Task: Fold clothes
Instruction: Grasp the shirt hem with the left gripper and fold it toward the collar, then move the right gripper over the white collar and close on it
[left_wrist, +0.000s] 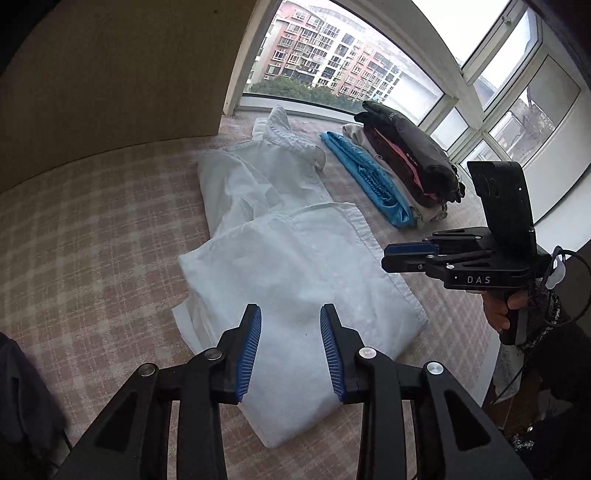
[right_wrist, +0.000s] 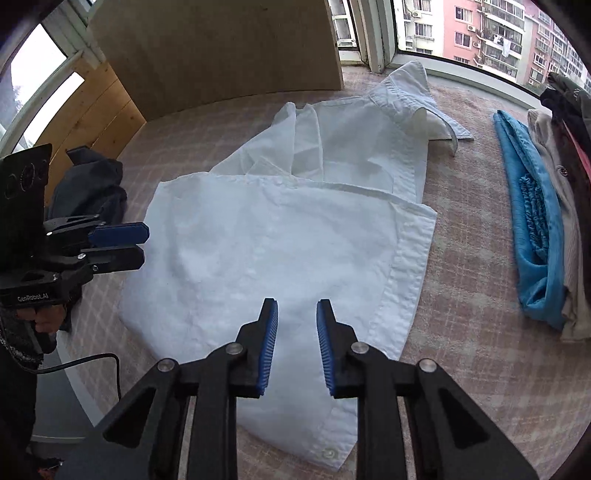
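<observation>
Blue ribbed pads line both of your tools, and on each one they stand apart with nothing between them. Your left gripper (left_wrist: 290, 328) hangs over the near end of the white shirt (left_wrist: 295, 258), its jaws spread with only cloth showing below the gap; whether the tips touch the fabric you cannot tell from here. Your right gripper (right_wrist: 297, 325) is poised the same way over the shirt's near hem, jaws parted a little less widely, pinching nothing. In the left wrist view you see that right tool from the side at the shirt's right edge, its fingers close together but not gripping cloth, your hand (left_wrist: 502, 310) wrapped round its handle. In the right wrist view your left tool sits at the shirt's left edge, pointing in towards the fabric.

The white shirt lies partly folded on the pink checked cover (left_wrist: 92, 240): its lower half is doubled up over the body, the hem band with a button (right_wrist: 328, 452) runs along the near right side, and the collar (right_wrist: 410, 85) points away towards the window (left_wrist: 332, 55). To the right of the shirt, well apart from it, you have a stack of folded clothes (left_wrist: 406, 162): a blue garment (right_wrist: 532, 221) at the bottom edge, beige above, dark pieces on top. A dark crumpled garment (right_wrist: 92, 181) lies at the left, behind your left tool. A wooden panel (right_wrist: 221, 48) stands at the far side
</observation>
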